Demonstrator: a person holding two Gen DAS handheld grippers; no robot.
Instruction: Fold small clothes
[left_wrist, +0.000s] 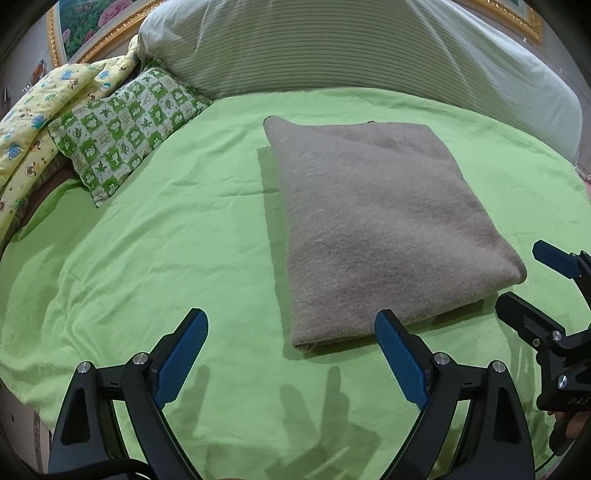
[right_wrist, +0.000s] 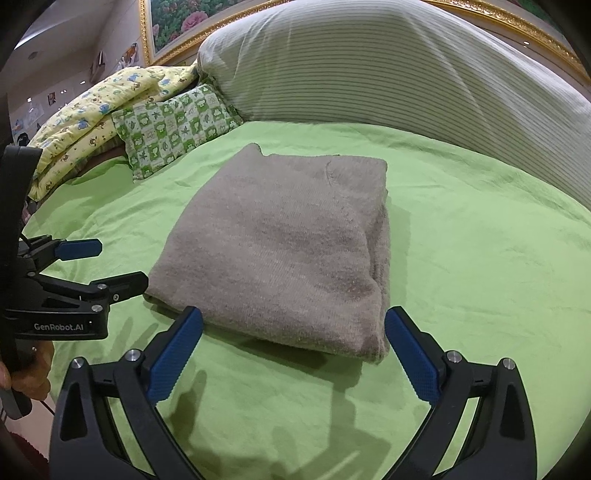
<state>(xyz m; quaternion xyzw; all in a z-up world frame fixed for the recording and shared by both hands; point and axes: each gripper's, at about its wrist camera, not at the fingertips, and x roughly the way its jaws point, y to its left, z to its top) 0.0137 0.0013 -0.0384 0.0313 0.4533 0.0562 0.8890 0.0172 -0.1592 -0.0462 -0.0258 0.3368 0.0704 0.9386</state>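
A grey-brown knitted garment (left_wrist: 384, 225) lies folded into a thick rectangle on the green bedsheet (left_wrist: 147, 258); it also shows in the right wrist view (right_wrist: 280, 251). My left gripper (left_wrist: 291, 325) is open and empty, just in front of the garment's near left corner. My right gripper (right_wrist: 293, 325) is open and empty, just in front of the garment's near edge. Each gripper shows in the other's view: the right one (left_wrist: 524, 280) by the garment's right side, the left one (right_wrist: 118, 264) by its left side. Neither touches the garment.
A green-and-white checked pillow (left_wrist: 125, 136) and a yellow printed quilt (left_wrist: 40, 110) lie at the back left. A large striped bolster (left_wrist: 351, 44) runs along the back. Behind it is a gold-framed picture (right_wrist: 177, 22).
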